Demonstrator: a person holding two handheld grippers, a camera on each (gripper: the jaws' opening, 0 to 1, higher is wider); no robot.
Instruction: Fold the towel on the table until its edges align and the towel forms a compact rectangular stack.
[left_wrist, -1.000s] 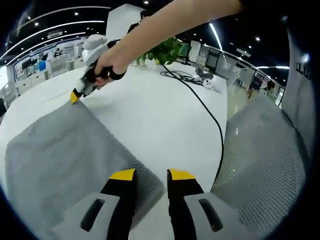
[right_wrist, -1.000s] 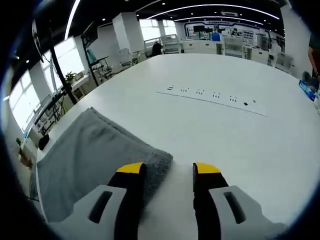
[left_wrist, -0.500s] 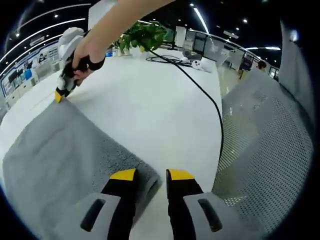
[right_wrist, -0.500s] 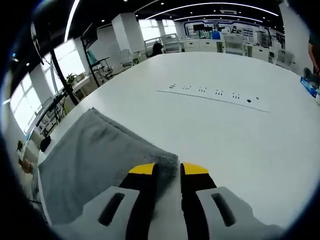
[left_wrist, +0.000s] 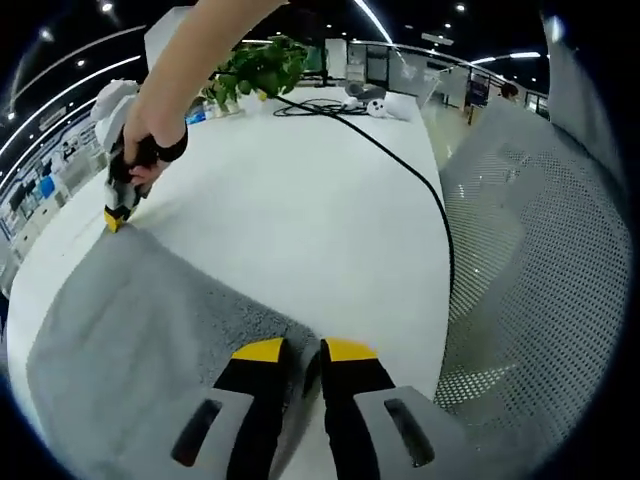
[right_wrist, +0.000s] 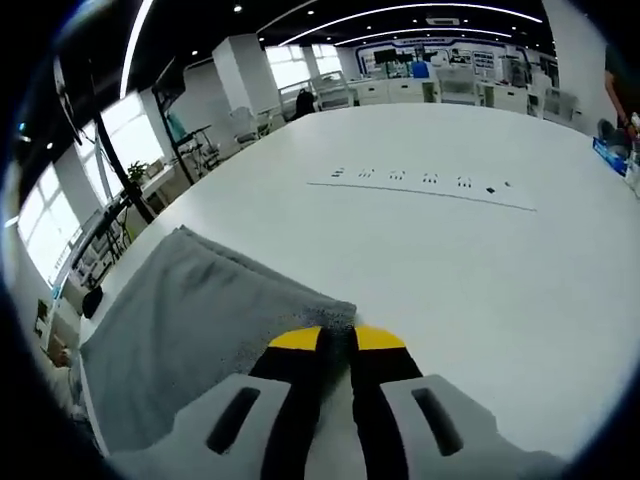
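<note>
1. Left gripper view: the left gripper (left_wrist: 296, 350) rises from 6 o'clock, its yellow-tipped jaws drawn together and clamped on the near corner of the grey towel (left_wrist: 140, 330).
2. The towel lies flat on the white table (left_wrist: 300, 200) and spreads from the jaws toward 9 o'clock and up to 10 o'clock.
3. At 10 o'clock a person's hand (left_wrist: 140, 140) holds the right gripper (left_wrist: 113, 222), whose yellow tip meets the towel's far corner on the table surface.
4. A black cable (left_wrist: 420, 190) runs from 12 o'clock along the table's edge toward 4 o'clock; a green plant (left_wrist: 255, 70) stands at 11 o'clock on the far side of the table.
5. A grey mesh chair back (left_wrist: 530, 290) stands just beside the table from 2 to 5 o'clock.
6. Right gripper view: the right gripper (right_wrist: 336, 338) rises from 6 o'clock, jaws closed together, pinching the corner of the towel (right_wrist: 190, 320) between the yellow tips.
7. In this view the towel extends from the jaws toward 8 and 9 o'clock, reaching the table (right_wrist: 450, 270) edge there.
8. A row of small dark marks along a thin line (right_wrist: 420, 185) crosses the table at 12 to 1 o'clock, well apart from the towel.
</note>
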